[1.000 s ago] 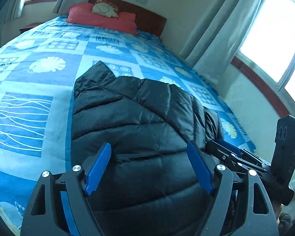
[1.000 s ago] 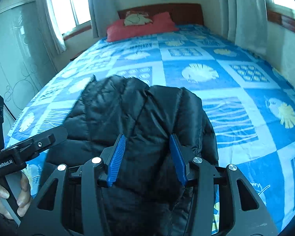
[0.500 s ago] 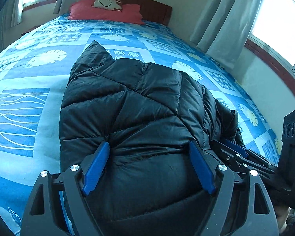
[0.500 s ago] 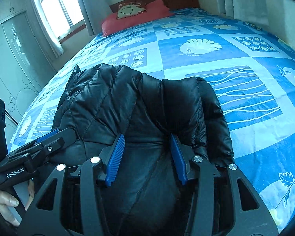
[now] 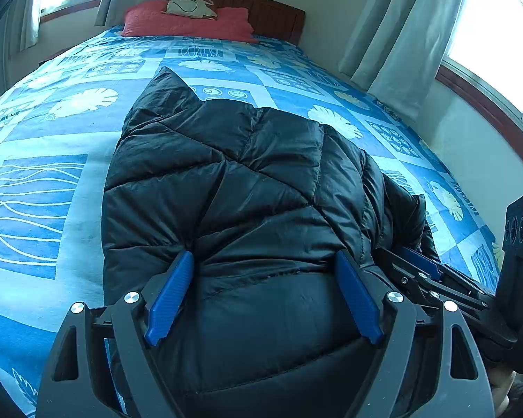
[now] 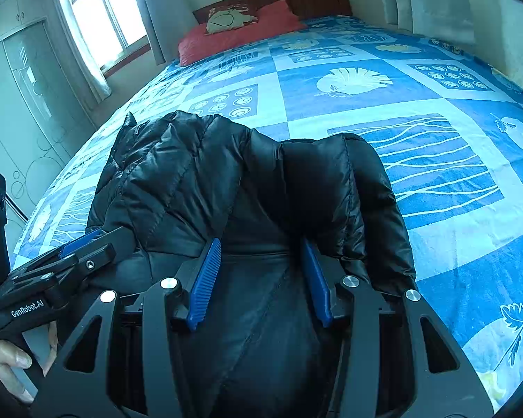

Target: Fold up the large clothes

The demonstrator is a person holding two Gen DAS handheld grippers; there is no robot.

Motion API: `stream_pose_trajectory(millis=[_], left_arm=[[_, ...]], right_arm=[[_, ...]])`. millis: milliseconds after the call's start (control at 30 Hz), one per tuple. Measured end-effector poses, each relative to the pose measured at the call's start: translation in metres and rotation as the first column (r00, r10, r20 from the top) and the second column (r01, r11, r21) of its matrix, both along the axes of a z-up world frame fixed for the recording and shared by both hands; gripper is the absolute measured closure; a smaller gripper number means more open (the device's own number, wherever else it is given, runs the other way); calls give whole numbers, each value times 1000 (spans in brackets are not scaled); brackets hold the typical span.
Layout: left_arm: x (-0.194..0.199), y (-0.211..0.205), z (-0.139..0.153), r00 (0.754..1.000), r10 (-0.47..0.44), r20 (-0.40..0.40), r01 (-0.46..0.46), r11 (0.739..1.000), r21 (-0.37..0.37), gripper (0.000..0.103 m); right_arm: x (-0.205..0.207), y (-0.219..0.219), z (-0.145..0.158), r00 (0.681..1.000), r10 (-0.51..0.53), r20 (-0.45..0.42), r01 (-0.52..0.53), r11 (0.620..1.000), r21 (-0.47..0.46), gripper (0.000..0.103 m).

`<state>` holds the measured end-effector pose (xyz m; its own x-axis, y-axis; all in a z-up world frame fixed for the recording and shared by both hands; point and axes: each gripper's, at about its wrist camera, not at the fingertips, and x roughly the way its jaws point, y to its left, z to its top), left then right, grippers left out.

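A black quilted puffer jacket [image 5: 240,188] lies on the blue patterned bed [image 5: 42,188], bunched toward the near edge; it also shows in the right wrist view [image 6: 198,181]. My left gripper [image 5: 261,261] has its blue fingers spread wide with the jacket's near fold bulging between them. My right gripper [image 6: 261,247] has its fingers closer together, with a bunch of jacket fabric between them. The right gripper also shows at the lower right of the left wrist view [image 5: 446,278], and the left gripper at the lower left of the right wrist view [image 6: 69,254].
Red pillows [image 5: 188,22] and a wooden headboard [image 5: 272,14] are at the far end. Curtains and a window [image 5: 401,45] line the right wall. A wardrobe [image 6: 21,104] stands left of the bed. Blue bedspread [image 6: 436,111] extends to the right of the jacket.
Both grippers have moved forward and lower over the bed with the jacket, which now spreads further over the bedspread. The finger gaps look unchanged.
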<state>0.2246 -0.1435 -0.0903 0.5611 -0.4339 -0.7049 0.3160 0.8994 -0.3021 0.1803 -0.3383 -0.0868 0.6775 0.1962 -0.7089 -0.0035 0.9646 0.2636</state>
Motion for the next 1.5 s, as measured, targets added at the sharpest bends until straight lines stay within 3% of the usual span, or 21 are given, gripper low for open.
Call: stream_pose_trajectory(millis=[467, 700, 800, 900, 1000, 1033, 1167, 1200, 1300, 1400, 1433, 1500], left_arm=[[4, -2, -5, 1000, 6, -2, -6, 1000, 7, 22], [-6, 2, 16, 1000, 1, 16, -2, 1000, 17, 22], [-19, 21, 32, 1000, 19, 21, -19, 1000, -24, 22], [-33, 57, 46, 994, 102, 34, -98, 991, -93, 22], [-45, 101, 40, 979, 199, -32, -201, 956, -214, 21], [-49, 117, 30, 971, 225, -85, -240, 932, -271, 21], [-54, 136, -5, 947, 243, -211, -305, 885, -351, 21], [-54, 135, -12, 941, 242, -238, -317, 876, -364, 21], [-52, 131, -36, 917, 203, -343, -354, 810, -467, 21], [-46, 124, -49, 904, 148, -400, -364, 756, -543, 21], [-42, 120, -52, 903, 133, -408, -363, 744, -561, 21], [-36, 115, -54, 905, 123, -406, -355, 746, -564, 17]], right_arm=[[0, 2, 1, 1000, -5, 0, 5, 1000, -11, 57], [-11, 4, 19, 1000, -6, 22, 7, 1000, -26, 55], [-25, 6, 37, 999, -6, 43, 8, 1000, -27, 41], [-46, 5, 55, 996, -11, 92, 14, 999, -40, 30], [-59, -9, 61, 994, -35, 102, 37, 999, -14, 23], [-61, -16, 59, 995, -47, 90, 46, 999, 11, 22], [-58, -48, 38, 990, -140, 0, 140, 986, 91, 22], [-56, -53, 33, 987, -157, -23, 158, 980, 121, 22], [-51, -68, 14, 982, -169, -89, 186, 949, 253, 22], [-42, -72, -3, 980, -154, -127, 186, 935, 302, 16], [-38, -73, -9, 980, -145, -138, 183, 929, 322, 12], [-29, -76, -20, 979, -127, -158, 178, 911, 372, 9]])
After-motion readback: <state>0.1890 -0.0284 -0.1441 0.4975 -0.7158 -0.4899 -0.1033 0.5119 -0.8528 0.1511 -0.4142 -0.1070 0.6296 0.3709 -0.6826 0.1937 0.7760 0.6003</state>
